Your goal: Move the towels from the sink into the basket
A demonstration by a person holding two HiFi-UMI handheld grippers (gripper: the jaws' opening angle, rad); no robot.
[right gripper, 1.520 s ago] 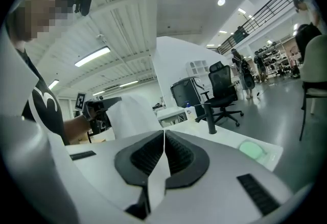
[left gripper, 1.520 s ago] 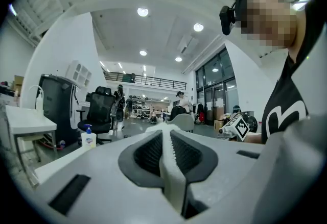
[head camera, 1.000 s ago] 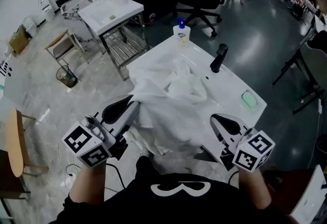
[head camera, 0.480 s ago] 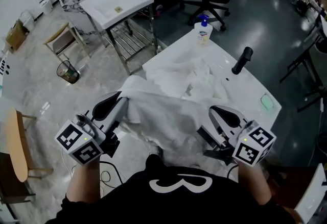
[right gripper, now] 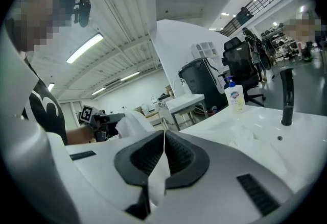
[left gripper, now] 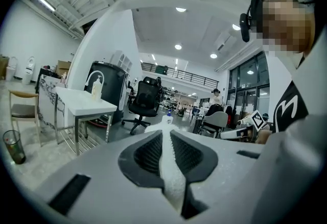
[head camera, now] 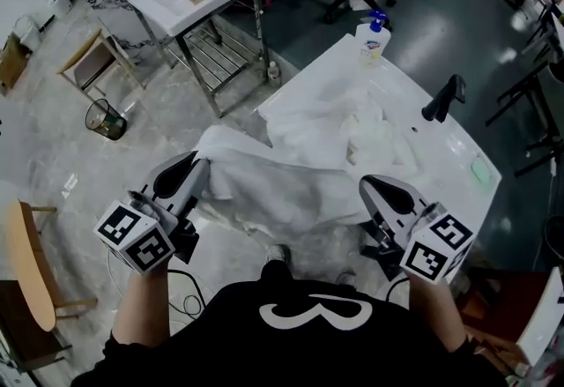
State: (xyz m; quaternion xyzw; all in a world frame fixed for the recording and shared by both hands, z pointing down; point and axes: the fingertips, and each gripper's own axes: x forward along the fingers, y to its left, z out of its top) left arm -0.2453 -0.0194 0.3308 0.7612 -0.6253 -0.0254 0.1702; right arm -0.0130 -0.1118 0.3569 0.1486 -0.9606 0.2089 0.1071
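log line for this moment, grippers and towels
left gripper: jaws shut on towel | right gripper: jaws shut on towel | towel: spread between both, far edge at sink | more towels: in sink | basket: not in view

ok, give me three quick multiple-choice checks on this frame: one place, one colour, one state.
1. Where does the soap bottle stand?
A. far corner of the sink top
B. on a shelf
C. in a drawer

2. What colour is the faucet?
A. chrome
B. black
C. red

3. What state is the towel at the sink's near edge in?
A. lying loose
B. held by one claw
C. clamped in both claws, spanning between them

1 A: it stands upright on the white top's far corner.
2 B: it shows dark against the white basin.
3 C: left claw and right claw each have white cloth pinched between shut pads.
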